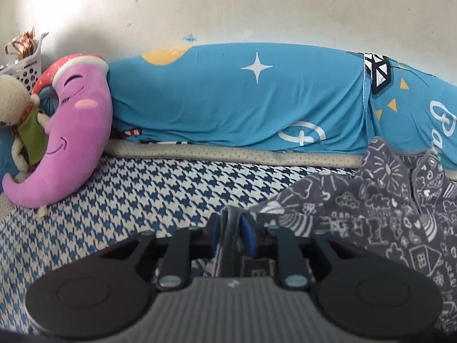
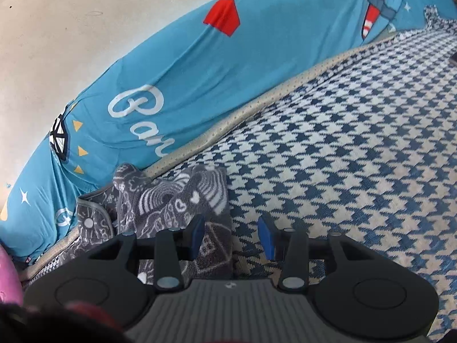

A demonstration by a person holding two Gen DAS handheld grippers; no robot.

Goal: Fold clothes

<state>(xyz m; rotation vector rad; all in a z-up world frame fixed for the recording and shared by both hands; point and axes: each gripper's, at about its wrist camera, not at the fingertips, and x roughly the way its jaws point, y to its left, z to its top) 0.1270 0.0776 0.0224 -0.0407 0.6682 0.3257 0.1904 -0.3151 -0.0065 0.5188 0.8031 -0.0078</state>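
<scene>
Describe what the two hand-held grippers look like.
The left hand-held gripper and the right hand-held gripper look alike: a grey ribbed body with a small white mark, two round black discs at the sides, black link arms with silvery pins, and black fingers faced with blue pads. No cables, hands or sleeves can be made out.

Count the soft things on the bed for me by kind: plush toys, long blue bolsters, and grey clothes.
Plush toys: 2, the pink moon cushion and the beige stuffed animal
Long blue bolsters: 1, blue bolster
Grey clothes: 1, grey patterned garment
Total: 4
</scene>
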